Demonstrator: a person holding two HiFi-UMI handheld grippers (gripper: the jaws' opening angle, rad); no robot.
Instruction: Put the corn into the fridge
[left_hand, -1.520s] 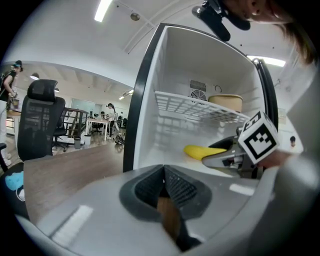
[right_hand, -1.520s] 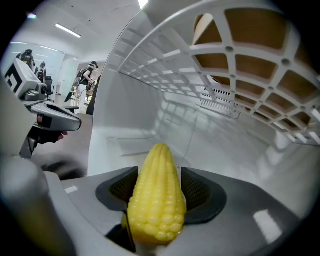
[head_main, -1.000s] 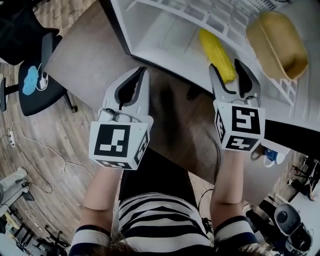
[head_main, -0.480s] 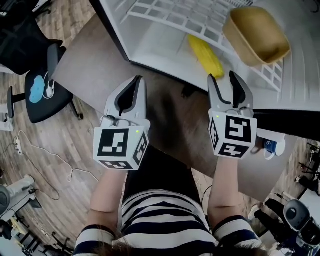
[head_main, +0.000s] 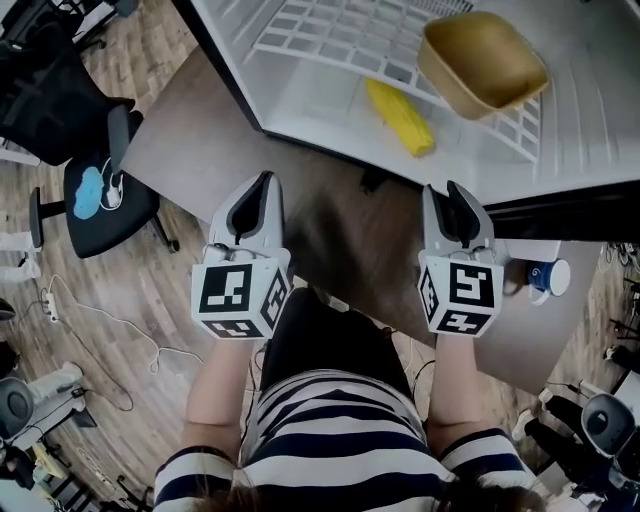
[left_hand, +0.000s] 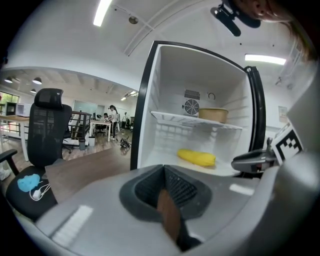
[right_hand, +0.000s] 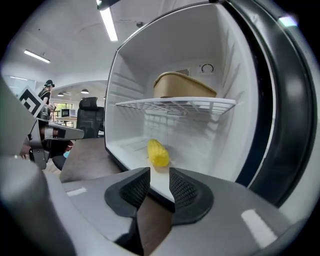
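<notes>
Corn (head_main: 400, 117) lies on the fridge (head_main: 310, 98) floor just inside the front lip, with bare room around it. My left gripper (head_main: 264, 180) is clenched empty. My right gripper (head_main: 448, 188) has just been narrowing its jaws on nothing, and both sit short of that lip.

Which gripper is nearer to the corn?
Right. The right gripper, empty jaws just closing, is in front of the corn; the left gripper is farther, off to its left.

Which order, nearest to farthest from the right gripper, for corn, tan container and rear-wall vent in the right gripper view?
1. corn, low at the fridge front.
2. tan container, on the wire shelf.
3. vent, behind it at the back.
</notes>
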